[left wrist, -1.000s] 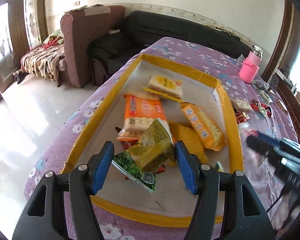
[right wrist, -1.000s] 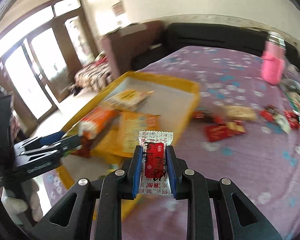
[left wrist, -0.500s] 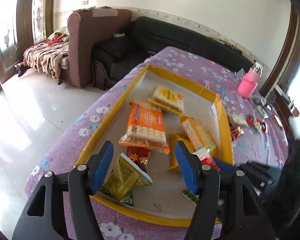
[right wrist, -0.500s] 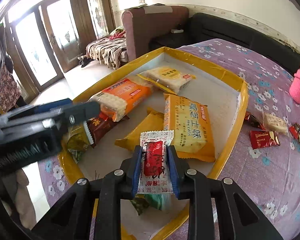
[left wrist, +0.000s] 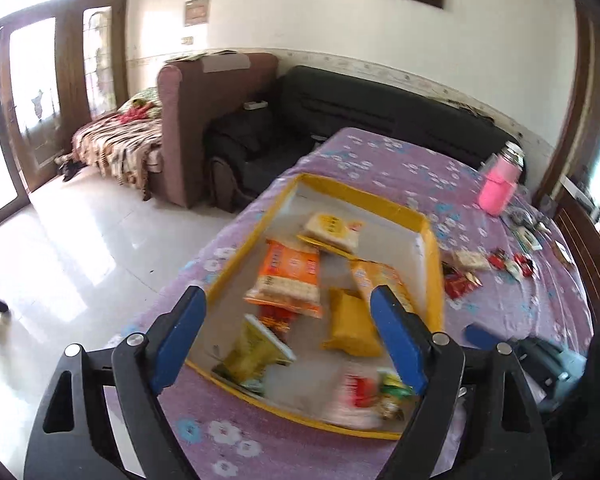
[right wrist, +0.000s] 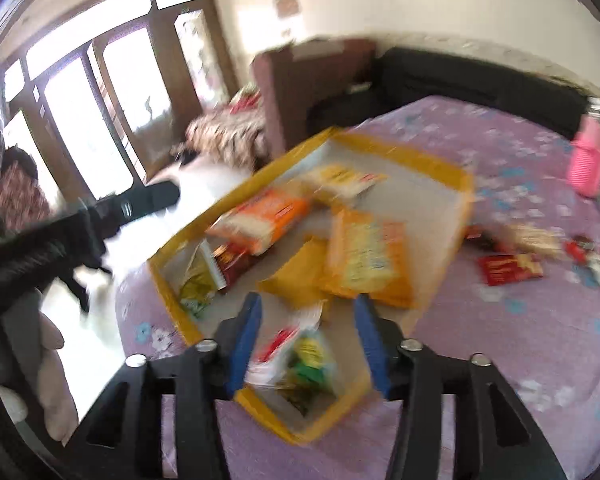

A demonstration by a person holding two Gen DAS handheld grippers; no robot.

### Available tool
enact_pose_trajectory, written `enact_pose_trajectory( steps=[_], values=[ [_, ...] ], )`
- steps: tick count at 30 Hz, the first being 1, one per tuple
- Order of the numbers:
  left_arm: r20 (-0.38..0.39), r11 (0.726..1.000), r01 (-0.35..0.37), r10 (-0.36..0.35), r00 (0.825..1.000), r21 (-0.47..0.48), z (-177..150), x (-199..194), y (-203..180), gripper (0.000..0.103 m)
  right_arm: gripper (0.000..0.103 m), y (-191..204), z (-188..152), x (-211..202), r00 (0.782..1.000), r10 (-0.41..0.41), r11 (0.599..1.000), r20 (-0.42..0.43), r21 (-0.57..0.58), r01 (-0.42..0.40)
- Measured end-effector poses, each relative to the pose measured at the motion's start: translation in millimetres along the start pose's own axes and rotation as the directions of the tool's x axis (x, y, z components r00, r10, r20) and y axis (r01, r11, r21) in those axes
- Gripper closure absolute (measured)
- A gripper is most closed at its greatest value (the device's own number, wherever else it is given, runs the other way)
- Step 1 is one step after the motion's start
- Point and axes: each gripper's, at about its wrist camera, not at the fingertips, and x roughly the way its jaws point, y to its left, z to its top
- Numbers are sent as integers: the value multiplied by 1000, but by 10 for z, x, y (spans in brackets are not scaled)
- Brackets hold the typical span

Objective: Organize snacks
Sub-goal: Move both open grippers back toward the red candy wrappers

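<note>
Presently, both tools are seen hanging above a shallow yellow-rimmed cardboard tray (left wrist: 431,248) set on a worktop covered with a purple flowered cloth (left wrist: 388,164). The left tool (left wrist: 288,338) is spread wide, its jaws having just been opening, and nothing is held between its blue pads. The right tool (right wrist: 308,346) is likewise parted, its jaws having just been opening, and the white sachet with a red label (right wrist: 278,346) is seen blurred and loose between them over the tray's near corner, beside a small green packet (right wrist: 308,360). Inside the tray an orange biscuit pack (left wrist: 288,276), a pale yellow wafer pack (left wrist: 332,230), a plain yellow pouch (left wrist: 350,324) and a green-and-gold snack bag (left wrist: 256,354) are found. Several small red wrapped sweets (left wrist: 460,280) are scattered on the cloth outside the tray's right wall, and a pink-sleeved bottle (left wrist: 500,184) is stood farther back.
</note>
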Motion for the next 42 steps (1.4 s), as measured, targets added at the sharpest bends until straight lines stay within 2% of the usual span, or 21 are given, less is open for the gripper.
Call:
enact_pose_trajectory(
  steps=[3,10,14,17,22,26,31,33,34,38,39,42],
  values=[
    [-8,997,24,-24,1000,69,-20,-28,-264,18,49,-318,-94,-255,998,-49,997,40,62,47],
    [-51,981,102,-95,994,163,-142,-68,-665,18,48,-1124,-401,-676,984,-170,967,53,203,156],
    [-97,975,125,-108,989,185,-190,34,-845,18,48,-1609,-633,-879,971,-236,930,28,295,217],
    [-104,969,135,-116,988,208,-209,34,-938,18,48,-1912,-764,-953,962,-272,905,7,342,253],
    [-101,974,126,-109,989,188,-206,73,-893,18,47,-2174,-856,-912,956,-291,881,-30,382,280],
    [-115,987,128,-117,987,99,-162,142,-688,18,46,-2073,-670,-686,970,-238,900,-46,364,238],
    [-91,988,152,-148,985,41,-142,116,-448,18,50,-1776,-142,-231,996,-69,935,-64,345,87],
    [-91,987,160,-156,984,34,-140,143,-381,18,52,-1713,47,-53,997,-42,935,-72,348,64],
    [-92,986,165,-162,983,30,-141,160,-348,18,58,-1687,166,68,996,-47,938,-79,340,72],
    [-98,986,169,-168,981,6,-132,248,-215,18,68,-1684,567,577,986,-118,939,-121,309,150],
    [-103,985,174,-173,979,-1,-128,283,-180,18,73,-1702,627,680,982,-134,938,-132,303,168],
    [-114,985,170,-170,979,-7,-113,364,-112,18,75,-1784,763,1055,965,-177,929,-191,291,228]
  ],
)
